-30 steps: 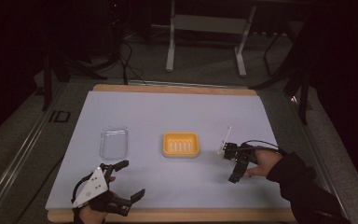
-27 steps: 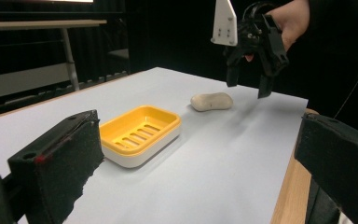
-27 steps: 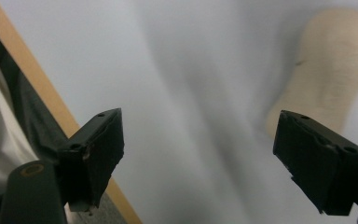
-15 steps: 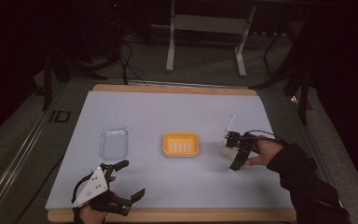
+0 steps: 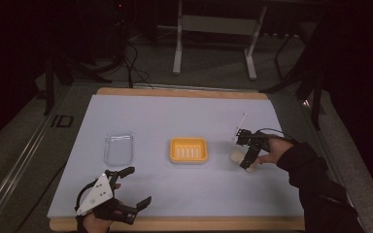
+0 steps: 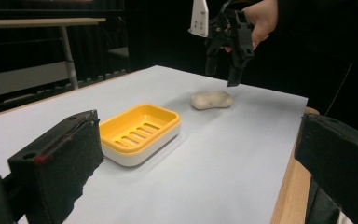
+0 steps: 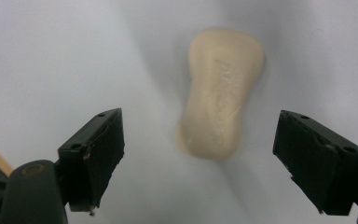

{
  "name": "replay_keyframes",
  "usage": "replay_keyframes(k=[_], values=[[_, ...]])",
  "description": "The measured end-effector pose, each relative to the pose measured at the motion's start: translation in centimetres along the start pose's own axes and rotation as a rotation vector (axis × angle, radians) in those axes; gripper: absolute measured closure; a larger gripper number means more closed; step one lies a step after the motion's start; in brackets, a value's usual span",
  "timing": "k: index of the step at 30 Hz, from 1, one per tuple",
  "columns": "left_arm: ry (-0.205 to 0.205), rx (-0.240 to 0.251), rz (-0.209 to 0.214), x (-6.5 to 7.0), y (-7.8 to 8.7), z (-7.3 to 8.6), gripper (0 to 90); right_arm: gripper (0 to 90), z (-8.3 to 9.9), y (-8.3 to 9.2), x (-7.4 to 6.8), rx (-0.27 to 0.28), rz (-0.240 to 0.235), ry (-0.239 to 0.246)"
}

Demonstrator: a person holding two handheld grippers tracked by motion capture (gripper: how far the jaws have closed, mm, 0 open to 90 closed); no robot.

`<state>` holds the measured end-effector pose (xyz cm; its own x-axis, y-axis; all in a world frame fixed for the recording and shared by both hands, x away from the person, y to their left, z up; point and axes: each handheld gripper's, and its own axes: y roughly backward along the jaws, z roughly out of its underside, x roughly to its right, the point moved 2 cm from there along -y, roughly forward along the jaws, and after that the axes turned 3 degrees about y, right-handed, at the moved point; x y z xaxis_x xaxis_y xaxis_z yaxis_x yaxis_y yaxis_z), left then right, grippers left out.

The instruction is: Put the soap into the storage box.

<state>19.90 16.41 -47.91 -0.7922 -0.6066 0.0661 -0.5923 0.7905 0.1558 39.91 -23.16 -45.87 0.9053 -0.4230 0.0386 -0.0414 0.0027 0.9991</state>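
Hovering over a cream bar of soap (image 7: 219, 93) with its black jaws spread wide, the right hand-held gripper (image 5: 246, 154) hangs just above the pale bench (image 5: 184, 194); the soap lies flat there, to the right of a yellow soap dish (image 5: 188, 150) and apart from it. Risk lies in the bar itself: smooth, rounded and waisted in the middle, it could squirt sideways if the flat jaw pads close off-centre or on its curved ends, or skid across the slick bench sheet. A clear plastic lid or tray (image 5: 118, 147) sits left of the slotted, glossy dish. Near the bench's front edge, the left hand-held gripper (image 5: 132, 189) rests with jaws apart, holding nothing, its rough-textured pads framing the dish in its own view.
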Motion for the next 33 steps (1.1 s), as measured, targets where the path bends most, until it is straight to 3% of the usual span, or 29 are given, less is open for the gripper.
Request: replay_keyframes(k=[14,24,33], values=[[-0.005,0.001,-0.005,0.1,0.0,0.0,1.1,18.8,0.3,-3.4,1.3,0.021,-0.03,-0.062],[-0.006,-0.003,-0.003,0.1,0.0,0.0,1.1,35.2,1.2,-5.1,1.5,0.135,-0.063,-0.074],[-0.005,-0.002,-0.003,0.1,0.0,0.0,1.1,45.8,1.8,-6.0,1.5,0.173,-0.028,-0.06]])
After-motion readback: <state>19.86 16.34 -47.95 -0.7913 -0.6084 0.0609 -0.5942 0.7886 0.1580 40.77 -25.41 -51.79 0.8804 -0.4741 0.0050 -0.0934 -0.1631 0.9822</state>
